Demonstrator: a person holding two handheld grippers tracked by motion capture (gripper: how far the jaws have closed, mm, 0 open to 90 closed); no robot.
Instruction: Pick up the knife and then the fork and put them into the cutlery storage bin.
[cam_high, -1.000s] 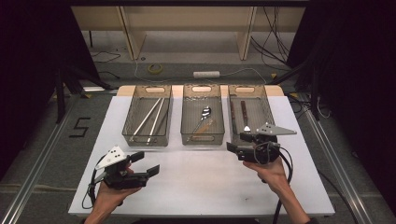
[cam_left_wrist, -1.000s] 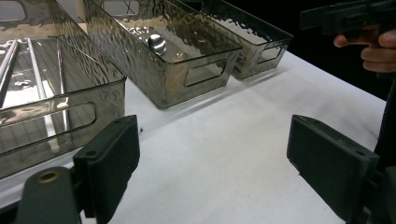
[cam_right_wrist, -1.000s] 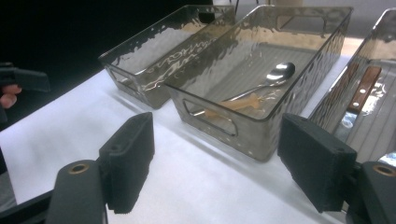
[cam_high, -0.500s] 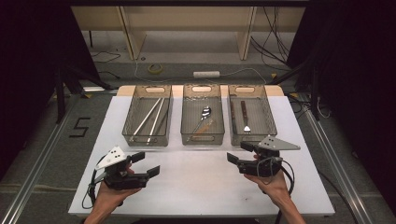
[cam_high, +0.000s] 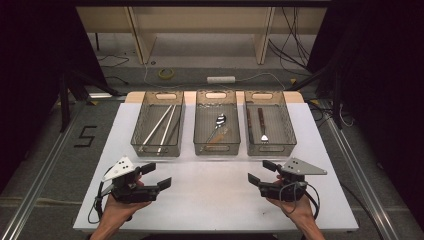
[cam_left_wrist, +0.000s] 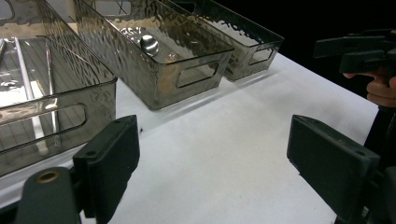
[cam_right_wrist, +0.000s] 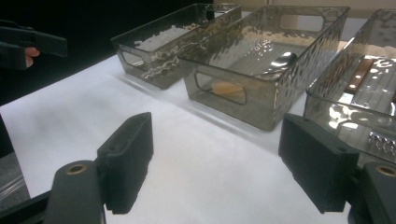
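Three clear bins stand in a row at the back of the white table (cam_high: 210, 195). The left bin (cam_high: 157, 150) holds chopsticks (cam_high: 160, 127). A spoon (cam_high: 220, 121) lies in the middle bin (cam_high: 216, 149). In the right bin (cam_high: 270, 149) are a fork (cam_high: 262, 127) and a brown-handled knife (cam_high: 248, 120). My left gripper (cam_high: 156, 176) rests open at the front left, its jaws pointing right. At the front right my right gripper (cam_high: 261, 172) is open and points left. Both hold nothing: left gripper (cam_left_wrist: 219, 158), right gripper (cam_right_wrist: 219, 158).
Bare white tabletop lies between the two grippers and in front of the bins. Beyond the table are wooden shelf legs, cables and a power strip (cam_high: 221, 79) on the floor. Dark curtains flank both sides.
My right gripper has drawn back from the right bin's front edge toward the table's front. The left gripper has stayed put.
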